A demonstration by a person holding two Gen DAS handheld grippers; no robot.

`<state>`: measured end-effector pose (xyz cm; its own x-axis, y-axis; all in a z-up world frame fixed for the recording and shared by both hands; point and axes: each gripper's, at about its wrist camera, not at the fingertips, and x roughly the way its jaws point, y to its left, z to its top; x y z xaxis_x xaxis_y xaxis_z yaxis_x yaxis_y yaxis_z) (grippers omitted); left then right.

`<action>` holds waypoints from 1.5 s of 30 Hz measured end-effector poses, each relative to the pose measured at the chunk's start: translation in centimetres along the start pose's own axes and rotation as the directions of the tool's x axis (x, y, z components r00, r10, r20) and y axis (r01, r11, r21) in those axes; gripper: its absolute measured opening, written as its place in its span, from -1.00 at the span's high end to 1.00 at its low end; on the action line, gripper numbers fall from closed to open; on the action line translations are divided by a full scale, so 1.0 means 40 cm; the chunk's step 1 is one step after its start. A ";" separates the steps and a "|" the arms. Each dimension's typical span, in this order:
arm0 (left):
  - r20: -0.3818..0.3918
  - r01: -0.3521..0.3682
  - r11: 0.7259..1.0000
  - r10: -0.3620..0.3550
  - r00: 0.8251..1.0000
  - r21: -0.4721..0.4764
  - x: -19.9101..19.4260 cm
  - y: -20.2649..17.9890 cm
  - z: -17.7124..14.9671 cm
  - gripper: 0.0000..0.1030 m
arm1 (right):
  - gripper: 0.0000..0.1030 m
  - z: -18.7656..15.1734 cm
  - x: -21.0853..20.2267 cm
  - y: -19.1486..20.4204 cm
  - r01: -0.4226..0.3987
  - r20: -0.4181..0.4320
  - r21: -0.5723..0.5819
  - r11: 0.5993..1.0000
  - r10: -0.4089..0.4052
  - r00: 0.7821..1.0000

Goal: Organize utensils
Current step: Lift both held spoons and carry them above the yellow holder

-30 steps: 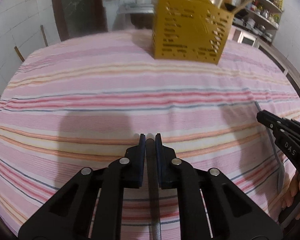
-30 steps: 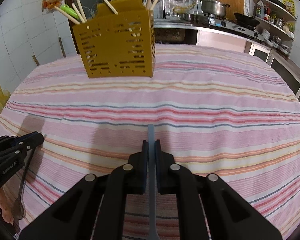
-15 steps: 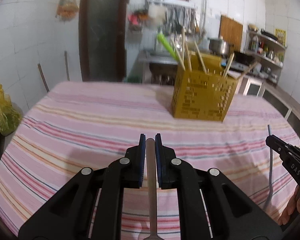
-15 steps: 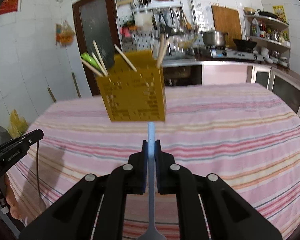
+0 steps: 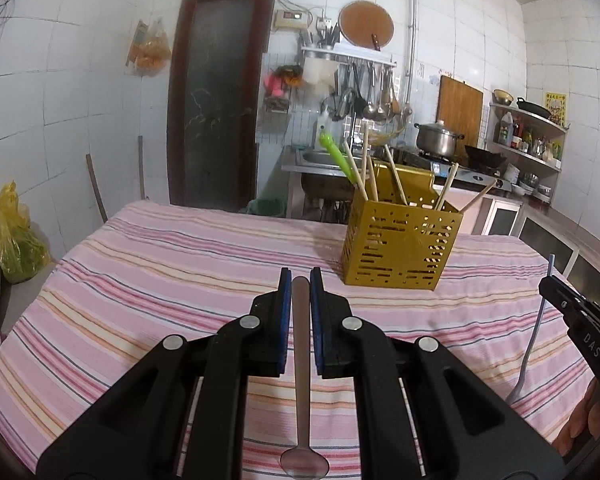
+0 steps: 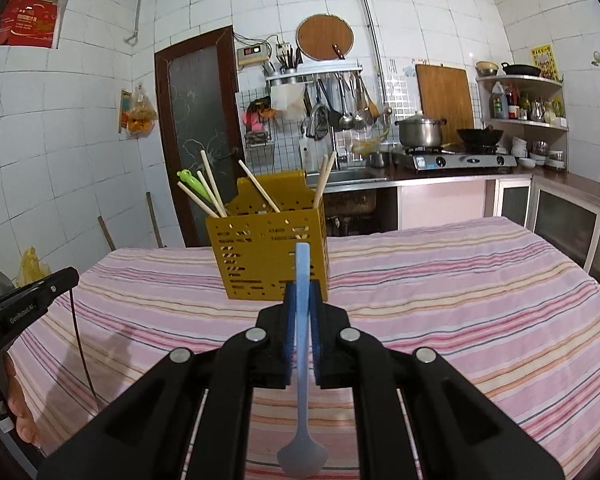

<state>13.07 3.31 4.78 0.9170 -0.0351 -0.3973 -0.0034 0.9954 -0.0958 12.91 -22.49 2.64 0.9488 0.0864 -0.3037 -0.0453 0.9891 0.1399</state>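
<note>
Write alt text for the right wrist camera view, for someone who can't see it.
The right gripper clamps a light blue spoon by its handle, bowl end hanging toward the camera, above a pink striped tablecloth. Straight ahead stands a yellow perforated utensil holder with chopsticks; the left gripper shows at left.

Home kitchen: gas stove, hanging ladles.

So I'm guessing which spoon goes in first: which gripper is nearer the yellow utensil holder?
Right, it appears. The right gripper, shut on the blue spoon, points straight at the holder. The left gripper, shut on the metal spoon, sits farther back, holder off to its right.
</note>
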 end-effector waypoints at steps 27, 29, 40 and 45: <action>0.039 0.025 0.998 -0.023 0.999 -0.051 -0.003 0.006 0.064 0.86 | 0.86 0.054 -0.035 0.007 0.016 0.084 -0.023 1.000 -0.014 0.996; 0.045 0.030 0.998 -0.028 0.999 -0.047 0.000 0.001 0.079 0.86 | 0.86 0.064 -0.034 0.010 0.017 0.085 -0.031 0.999 -0.014 0.996; 0.151 0.096 0.995 -0.091 0.984 -0.027 0.020 -0.079 0.236 0.86 | 0.86 0.216 0.006 0.039 0.009 0.167 -0.065 0.998 0.002 0.986; 0.264 0.138 0.990 -0.130 0.956 -0.015 0.017 -0.127 0.369 0.86 | 0.86 0.336 0.035 0.067 -0.002 0.240 -0.077 0.997 0.021 0.971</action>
<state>19.60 -0.44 18.45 0.9822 -0.1391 -0.1263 0.1177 0.9795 -0.1635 18.33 -21.31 15.23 0.9950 0.0756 -0.0658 -0.0712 0.9952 0.0677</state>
